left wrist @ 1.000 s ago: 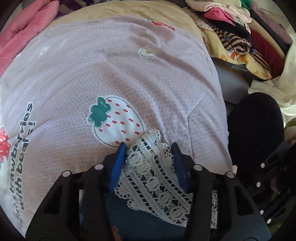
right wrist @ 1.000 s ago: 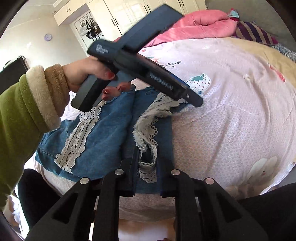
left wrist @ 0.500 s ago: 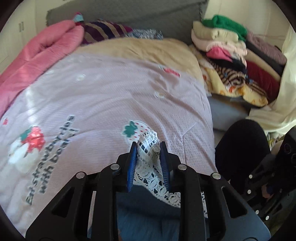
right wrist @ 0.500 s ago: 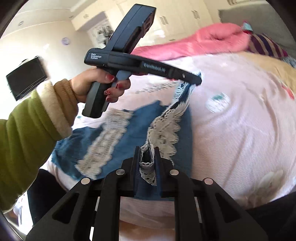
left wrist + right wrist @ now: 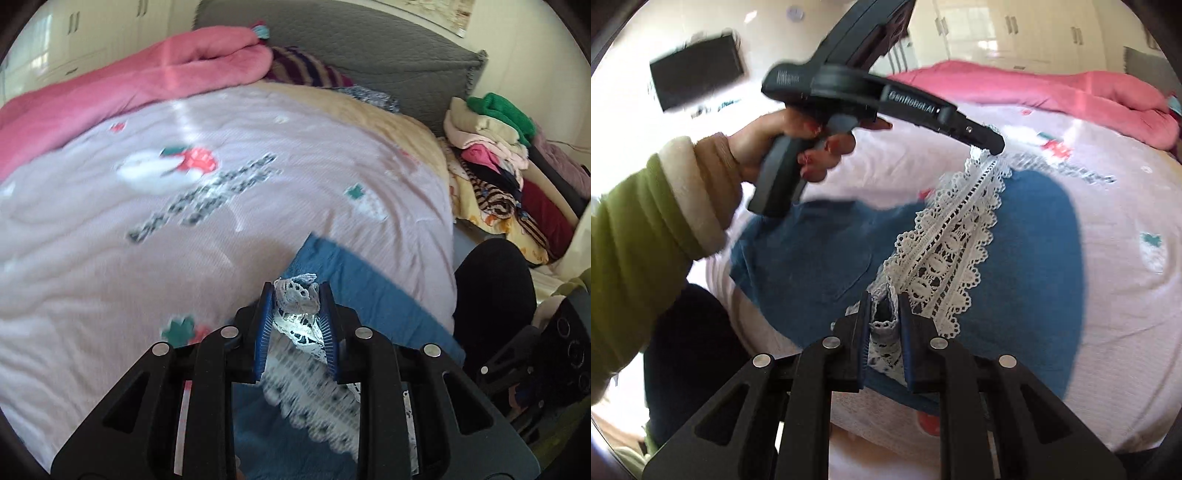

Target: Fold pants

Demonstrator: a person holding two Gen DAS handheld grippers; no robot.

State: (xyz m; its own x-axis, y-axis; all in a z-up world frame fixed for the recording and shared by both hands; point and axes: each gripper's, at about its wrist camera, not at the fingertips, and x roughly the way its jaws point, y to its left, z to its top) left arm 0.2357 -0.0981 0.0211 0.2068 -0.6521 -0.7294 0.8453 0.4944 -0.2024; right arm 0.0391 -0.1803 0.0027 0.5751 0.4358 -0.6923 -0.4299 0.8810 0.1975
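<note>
The pants (image 5: 1034,266) are blue denim with a white lace strip (image 5: 956,243) down the side. They hang lifted above the pink strawberry quilt (image 5: 1126,295). My left gripper (image 5: 295,295) is shut on the lace edge of the pants (image 5: 299,299); blue denim (image 5: 362,280) hangs below it. It also shows in the right wrist view (image 5: 990,146), holding the far end of the lace high. My right gripper (image 5: 884,306) is shut on the near end of the lace strip at the pants' edge.
A pink blanket (image 5: 129,85) lies along the far side of the bed, a grey headboard (image 5: 351,40) behind it. A pile of folded clothes (image 5: 498,162) stands at the right. The person's black-clad leg (image 5: 495,295) is beside the bed edge.
Both grippers have lifted the pants off the quilt and moved them over the bed. The left gripper rose higher and the lace strip now stretches between the two grippers.
</note>
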